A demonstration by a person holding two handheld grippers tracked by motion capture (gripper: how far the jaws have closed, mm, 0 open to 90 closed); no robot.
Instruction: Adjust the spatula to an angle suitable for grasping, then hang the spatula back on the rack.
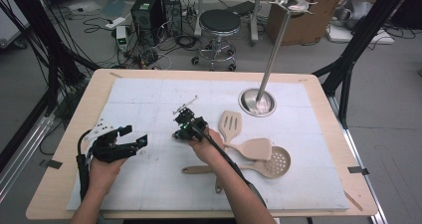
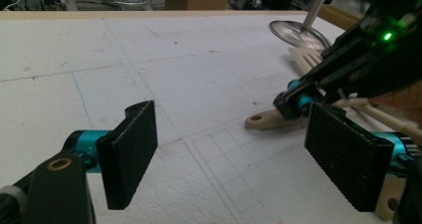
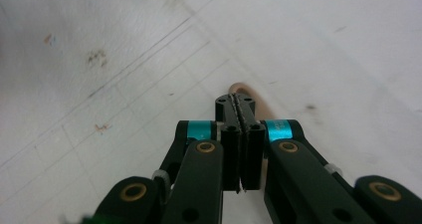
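Room: grey floor, a black round stool (image 1: 219,22), computer towers (image 1: 157,10) and loose cables beyond the far edge. Surface: a pale wooden counter (image 1: 94,92) carrying a white board (image 1: 149,94) ruled in faint squares.

Item 1, spatula handle (image 3: 242,90): a beige wooden handle end with a hanging hole. In your right gripper view it peeks out just past your closed tips, lying flat on the white board. In your left gripper view the same holed end (image 2: 259,119) lies on the board directly under your right tongs. Whether your pads pinch it or merely sit over it cannot be told.

Item 2, right tongs (image 1: 188,127): near the board's middle, jaws pressed flat together with no gap between the pads.

Item 3, utensil group, just right of your right hand: slotted turner (image 1: 230,125), solid spatula (image 1: 254,148) and perforated skimmer (image 1: 276,162), overlapping one another, heads pointing far and right, handles running near and left beneath your forearm.

Item 4, left tongs (image 1: 134,134): at the left of the board, well apart from the utensils, jaws spread wide and holding nothing, pads above bare board.

Item 5, utensil stand (image 1: 257,102): round steel base at far right of the board, an upright pole rising to a hooked top.
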